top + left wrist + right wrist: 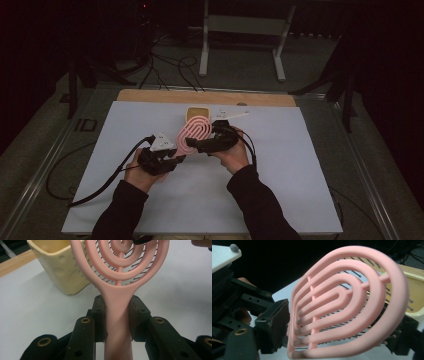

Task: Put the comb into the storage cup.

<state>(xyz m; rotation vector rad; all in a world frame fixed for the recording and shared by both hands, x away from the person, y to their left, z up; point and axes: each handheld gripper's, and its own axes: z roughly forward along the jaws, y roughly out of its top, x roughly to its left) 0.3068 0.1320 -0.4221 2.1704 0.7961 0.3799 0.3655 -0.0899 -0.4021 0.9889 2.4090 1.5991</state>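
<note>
High view: the left gripper [167,159] clamps the handle of a pink brush [194,133], which slants up over the white table [280,175] toward a yellow cup [197,112]. To its right, the right gripper [197,145] straddles the brush head, jaws fairly wide; whether the pads press it I cannot tell. This looks like a handover or a steadying before the brush goes into the cup; next, the right jaws need a firm hold. Dark room, cables, and a white stand [245,30] lie behind.
</note>
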